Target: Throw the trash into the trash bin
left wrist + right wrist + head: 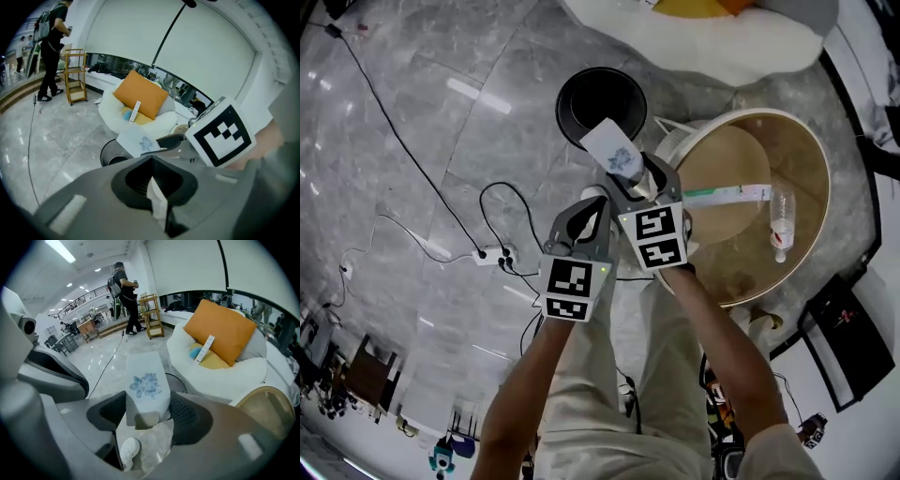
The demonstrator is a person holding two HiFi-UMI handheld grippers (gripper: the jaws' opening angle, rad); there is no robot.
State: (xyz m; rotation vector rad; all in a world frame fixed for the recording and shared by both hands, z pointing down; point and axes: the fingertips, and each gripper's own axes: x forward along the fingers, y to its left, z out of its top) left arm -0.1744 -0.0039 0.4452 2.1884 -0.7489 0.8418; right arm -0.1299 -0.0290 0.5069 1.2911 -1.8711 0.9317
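Note:
A black round trash bin (pixel 600 103) stands on the grey floor ahead of me. My right gripper (pixel 630 176) is shut on a white tissue pack (pixel 614 150) with a blue flower print, held up just short of the bin's near rim. The right gripper view shows the pack (pixel 146 390) upright between the jaws and the bin's rim (pixel 177 379) behind it. My left gripper (pixel 589 208) is close beside the right one, at its left. Its jaws pinch a thin white scrap of paper (pixel 157 197). The left gripper view also shows the pack (pixel 138 140) and the bin (pixel 112 154).
A round wooden table (pixel 814 159) at the right carries a plastic bottle (pixel 780 220) and a long flat box (pixel 727 195). A white beanbag (pixel 225 366) with an orange cushion (pixel 225 331) lies beyond the bin. A power strip (pixel 492 255) and cables cross the floor at the left.

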